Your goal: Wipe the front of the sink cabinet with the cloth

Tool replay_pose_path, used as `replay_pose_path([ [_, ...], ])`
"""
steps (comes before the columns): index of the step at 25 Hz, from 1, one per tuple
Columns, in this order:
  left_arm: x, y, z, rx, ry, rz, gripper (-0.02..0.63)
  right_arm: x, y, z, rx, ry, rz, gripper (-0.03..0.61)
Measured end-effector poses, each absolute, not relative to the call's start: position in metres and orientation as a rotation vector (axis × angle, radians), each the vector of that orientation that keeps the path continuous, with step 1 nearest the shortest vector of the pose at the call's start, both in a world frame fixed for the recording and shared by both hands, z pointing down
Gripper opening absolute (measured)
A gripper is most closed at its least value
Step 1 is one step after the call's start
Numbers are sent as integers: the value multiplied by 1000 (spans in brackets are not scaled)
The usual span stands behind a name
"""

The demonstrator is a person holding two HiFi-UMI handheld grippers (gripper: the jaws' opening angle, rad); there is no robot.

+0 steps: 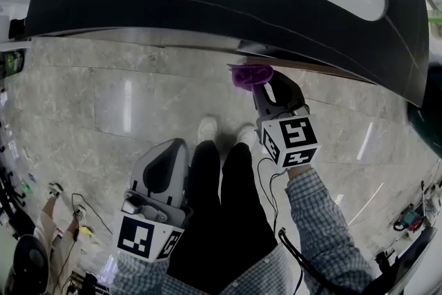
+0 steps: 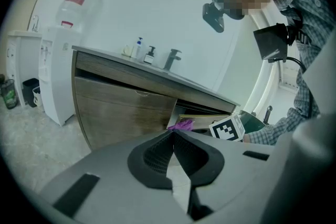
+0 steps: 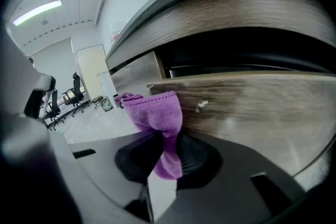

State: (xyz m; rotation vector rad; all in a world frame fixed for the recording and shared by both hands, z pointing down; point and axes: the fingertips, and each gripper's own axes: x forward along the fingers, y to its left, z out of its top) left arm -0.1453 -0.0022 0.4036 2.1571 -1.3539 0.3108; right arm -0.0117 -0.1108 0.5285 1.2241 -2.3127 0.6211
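The right hand-held gripper [image 3: 168,140] is clamped on the purple cloth [image 3: 157,113], whose bunched end stands just ahead of the jaw tips and lies against the wood-grain front of the sink cabinet [image 3: 252,107]. Contact is at the panel's upper left corner, below a dark gap under the worktop [image 1: 207,3]; bare panel continues to this gripper's right. The left hand-held gripper [image 2: 173,136], jaws together on nothing, hangs over the floor [image 1: 103,100], well apart from the cabinet.

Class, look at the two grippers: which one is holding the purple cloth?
The right gripper: its jaws are shut on the purple cloth, up at the cabinet front. The left gripper is held back, jaws together with nothing between them.
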Motion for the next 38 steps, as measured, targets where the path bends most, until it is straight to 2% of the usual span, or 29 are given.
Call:
replay_pose_path([
  [17, -134, -15, 424, 2155, -1363, 315, 11, -3, -109, 582, 1138, -2262, 549, 75],
  [22, -154, -28, 438, 2156, -1354, 335, 11, -18, -115, 599, 1138, -2247, 555, 75],
  [38, -96, -43, 438, 2237, -1255, 388, 11, 87, -121, 602, 1311, -2123, 568, 75],
])
